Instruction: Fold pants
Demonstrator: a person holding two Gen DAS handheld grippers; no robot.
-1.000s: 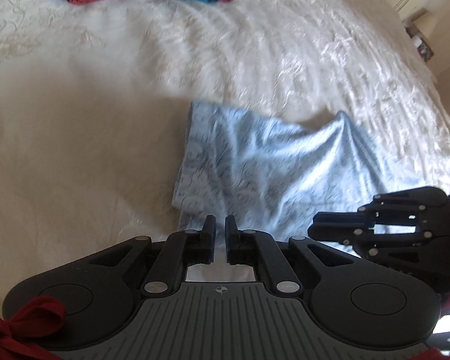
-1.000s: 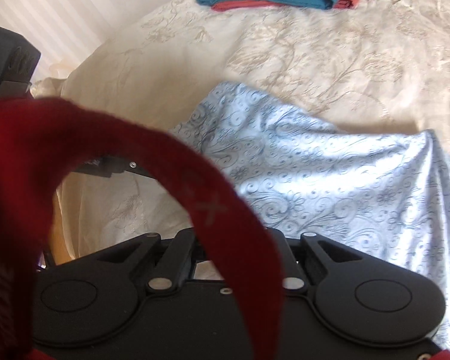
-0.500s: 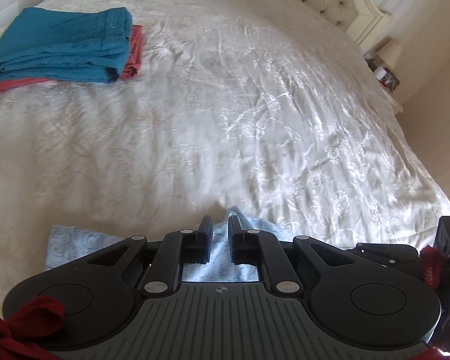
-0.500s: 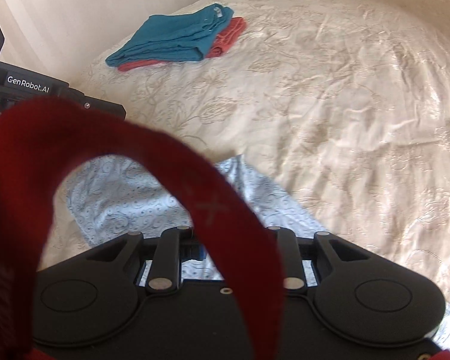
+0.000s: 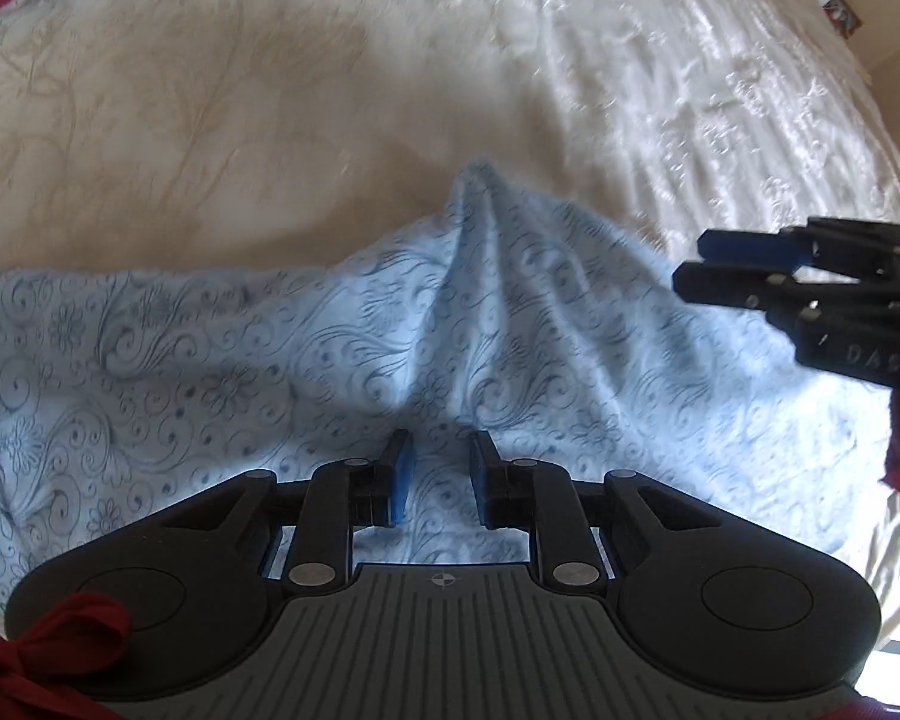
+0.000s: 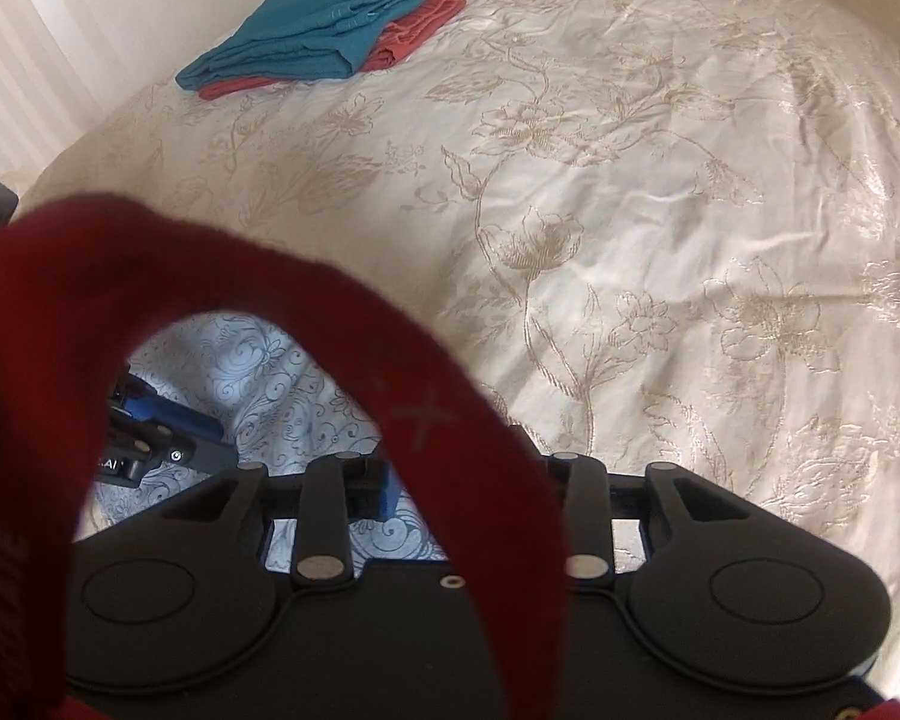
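Observation:
Light blue patterned pants (image 5: pixel 270 360) lie folded and rumpled on the cream bedspread, with a raised peak in the middle. My left gripper (image 5: pixel 440 480) hovers just above their near edge, jaws open and empty. My right gripper (image 5: pixel 690 267) shows at the right of the left wrist view, above the pants' right end, fingers slightly apart. In the right wrist view a red strap (image 6: pixel 390 390) hides most of the right gripper (image 6: pixel 450 480); the pants (image 6: pixel 252 378) and the left gripper (image 6: pixel 168 444) show at lower left.
A folded teal garment (image 6: pixel 324 30) lies on a folded coral one (image 6: pixel 414 30) at the bed's far left corner. The floral bedspread (image 6: pixel 630 210) stretches ahead. A nightstand with small items (image 5: pixel 834 0) stands beyond the bed's far right.
Both grippers have come back down toward the pants. The left jaws have opened and let go of the cloth. The pants now lie spread under the left gripper.

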